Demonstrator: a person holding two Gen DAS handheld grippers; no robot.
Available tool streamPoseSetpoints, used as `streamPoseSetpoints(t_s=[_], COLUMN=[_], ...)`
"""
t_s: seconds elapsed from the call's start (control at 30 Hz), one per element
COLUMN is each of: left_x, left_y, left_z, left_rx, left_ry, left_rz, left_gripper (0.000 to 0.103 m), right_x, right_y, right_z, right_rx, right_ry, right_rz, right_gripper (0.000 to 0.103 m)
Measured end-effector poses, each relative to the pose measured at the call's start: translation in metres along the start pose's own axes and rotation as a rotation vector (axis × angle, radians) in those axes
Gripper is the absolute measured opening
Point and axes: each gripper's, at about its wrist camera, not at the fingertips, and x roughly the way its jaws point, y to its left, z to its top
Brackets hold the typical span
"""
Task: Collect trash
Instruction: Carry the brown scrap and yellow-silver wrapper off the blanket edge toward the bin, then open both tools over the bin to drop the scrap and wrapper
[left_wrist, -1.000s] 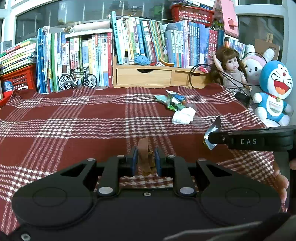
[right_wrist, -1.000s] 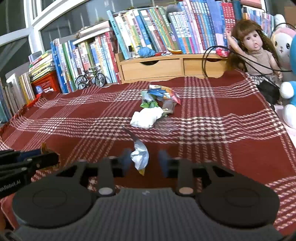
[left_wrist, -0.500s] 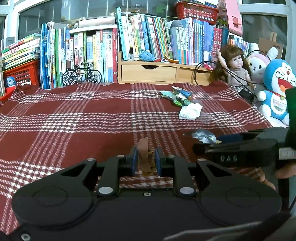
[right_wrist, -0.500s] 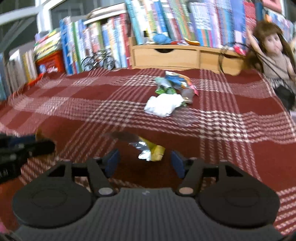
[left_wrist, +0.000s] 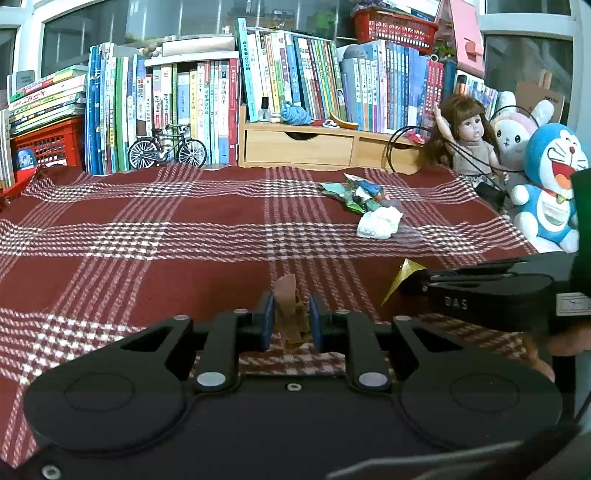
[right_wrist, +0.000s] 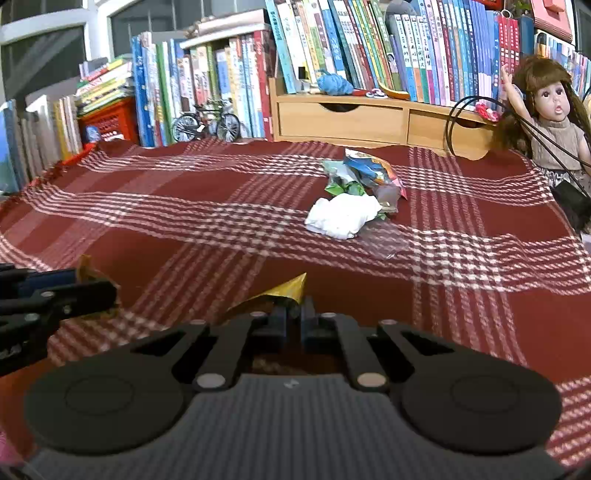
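Observation:
My left gripper (left_wrist: 290, 321) is shut on a brown paper scrap (left_wrist: 288, 299) low over the red plaid cloth (left_wrist: 147, 266). To its right, my right gripper (left_wrist: 417, 282) is closing tight on a yellow foil wrapper (left_wrist: 404, 273). In the right wrist view the pads of the right gripper (right_wrist: 293, 314) press the yellow wrapper (right_wrist: 286, 291), which sticks out ahead. The left gripper (right_wrist: 74, 288) shows at the left edge. Further back lie a white crumpled tissue (right_wrist: 343, 216), colourful wrappers (right_wrist: 365, 173) and a clear plastic piece (right_wrist: 384, 242).
Rows of books (left_wrist: 184, 96), a wooden drawer box (left_wrist: 299, 147) and a toy bicycle (left_wrist: 166, 151) line the back. A doll (left_wrist: 469, 140) and plush toys (left_wrist: 550, 192) stand at the right edge. A red crate (left_wrist: 44, 144) sits at far left.
The foil wrapper went from between the right jaws down onto the cloth as they spread wide; now they are shut on it. The left gripper has kept still with its scrap.

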Motion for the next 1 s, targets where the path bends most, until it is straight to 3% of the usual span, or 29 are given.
streamPoseSetpoints(t_s=[0.27,0.5,0.77,0.87,1.0], left_x=[-0.045,-0.104,-0.153,-0.152,-0.132], left_y=[0.003,0.007,-0.005,-0.010,-0.012], left_z=[-0.019,-0.056,-0.111,-0.134,-0.160], left_rx=[-0.017,-0.015,0.068,0.096,0.081], left_ry=[-0.010,0.028,0.150,0.197,0.317], left_rz=[-0.057,-0.147,-0.237,-0.238,-0.246], left_gripper=[0.019,0.019,0.019,0.019,0.019], right_x=[-0.054,-0.109,-0.147,-0.142,-0.123], right_y=[0.009,0.025,0.050,0.059,0.064], right_z=[-0.019,-0.058,-0.107,-0.128,-0.157], right_rx=[0.023,-0.019,-0.097,-0.122,-0.128], right_ry=[-0.015,0.030,0.135,0.199,0.287], right_rz=[0.134,0.273,0.391,0.401,0.377], right_gripper=[0.009,0.009,0.009,0.009,0.010])
